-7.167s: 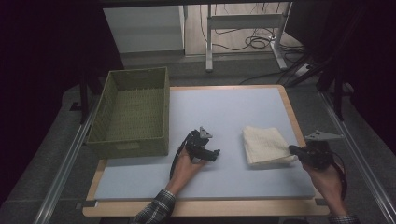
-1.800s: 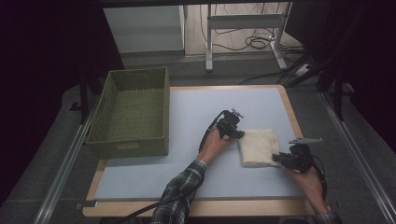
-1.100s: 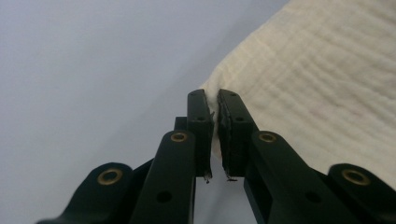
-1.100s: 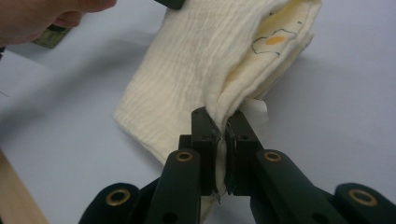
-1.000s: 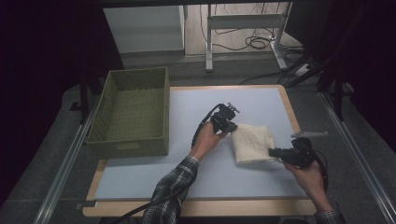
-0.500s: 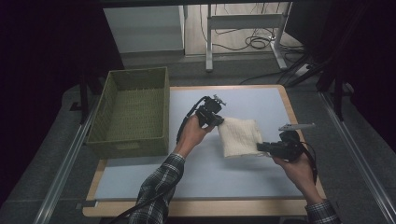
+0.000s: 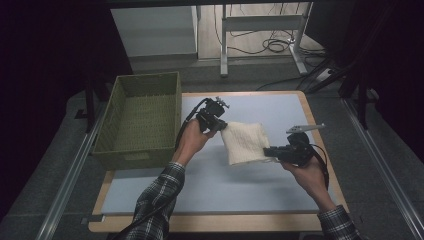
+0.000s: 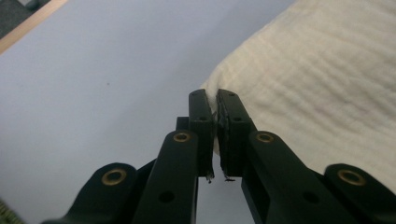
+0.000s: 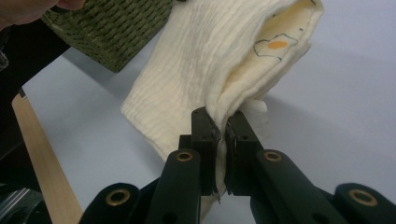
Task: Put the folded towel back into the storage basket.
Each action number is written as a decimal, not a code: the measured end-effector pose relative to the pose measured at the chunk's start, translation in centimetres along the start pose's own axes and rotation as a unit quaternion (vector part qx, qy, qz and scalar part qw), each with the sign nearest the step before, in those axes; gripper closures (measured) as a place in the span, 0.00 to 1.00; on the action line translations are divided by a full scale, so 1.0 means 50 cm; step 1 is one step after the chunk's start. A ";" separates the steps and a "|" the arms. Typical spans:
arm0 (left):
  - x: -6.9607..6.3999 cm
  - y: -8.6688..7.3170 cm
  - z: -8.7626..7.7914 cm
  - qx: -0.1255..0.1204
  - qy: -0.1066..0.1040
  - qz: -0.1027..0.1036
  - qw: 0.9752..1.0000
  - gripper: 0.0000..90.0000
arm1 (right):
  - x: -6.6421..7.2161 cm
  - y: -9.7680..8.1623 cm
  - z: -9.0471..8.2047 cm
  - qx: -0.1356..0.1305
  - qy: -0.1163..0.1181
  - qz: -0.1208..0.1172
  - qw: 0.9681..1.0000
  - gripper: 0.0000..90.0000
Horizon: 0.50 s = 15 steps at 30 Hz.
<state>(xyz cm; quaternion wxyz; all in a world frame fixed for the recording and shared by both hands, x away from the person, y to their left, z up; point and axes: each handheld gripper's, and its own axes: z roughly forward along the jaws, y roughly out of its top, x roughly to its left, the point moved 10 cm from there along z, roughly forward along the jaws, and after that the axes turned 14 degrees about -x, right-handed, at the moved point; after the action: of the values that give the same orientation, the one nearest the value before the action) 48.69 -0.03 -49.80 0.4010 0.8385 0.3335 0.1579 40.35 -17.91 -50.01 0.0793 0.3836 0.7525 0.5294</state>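
High view: left gripper (image 7: pixel 220 125) and right gripper (image 7: pixel 272 151) each pinch a corner of the cloth (image 7: pixel 245 142), fingers clamped, above mid-table (image 7: pixel 240 195); basket (image 7: pixel 142 122) at left edge.

Green basket (image 7: pixel 141 120) blocks the mat's (image 7: pixel 280 107) left edge; bare mat surface ahead of and behind the cloth (image 7: pixel 245 142)

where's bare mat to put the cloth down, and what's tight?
Bare mat between the forearms, toward the near edge. Another strip beyond the cloth, at the far edge. The basket is empty. Tight spot: between basket wall and left gripper.
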 end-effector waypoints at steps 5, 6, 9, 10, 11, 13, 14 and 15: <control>0.017 -0.001 -0.028 -0.004 0.007 -0.004 1.000 0.96 | 0.015 0.016 0.016 -0.002 0.008 -0.004 1.000 0.93; 0.020 -0.001 -0.033 -0.004 0.009 -0.004 1.000 0.96 | 0.018 0.019 0.018 0.000 0.010 -0.005 1.000 0.93; 0.033 -0.004 -0.052 -0.002 0.016 -0.004 1.000 0.96 | 0.027 0.028 0.029 -0.002 0.016 -0.006 1.000 0.93; 0.035 -0.005 -0.057 -0.001 0.016 -0.003 1.000 0.96 | 0.032 0.032 0.034 -0.001 0.018 -0.007 1.000 0.93; 0.038 -0.005 -0.060 -0.003 0.018 -0.006 1.000 0.96 | 0.034 0.035 0.037 -0.001 0.020 -0.007 1.000 0.93; 0.044 -0.007 -0.069 -0.001 0.021 -0.005 1.000 0.96 | 0.037 0.037 0.040 -0.001 0.022 -0.008 1.000 0.93; 0.051 -0.009 -0.079 -0.002 0.023 -0.008 1.000 0.96 | 0.045 0.044 0.047 -0.001 0.027 -0.008 1.000 0.93; 0.054 -0.010 -0.084 0.000 0.023 -0.007 1.000 0.96 | 0.048 0.048 0.051 -0.002 0.029 -0.008 1.000 0.93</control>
<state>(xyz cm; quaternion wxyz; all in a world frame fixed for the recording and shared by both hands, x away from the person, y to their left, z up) 48.21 4.41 -47.56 0.3948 0.8321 0.3485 0.1743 41.21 -14.09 -48.35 0.0623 0.3615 0.7569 0.5409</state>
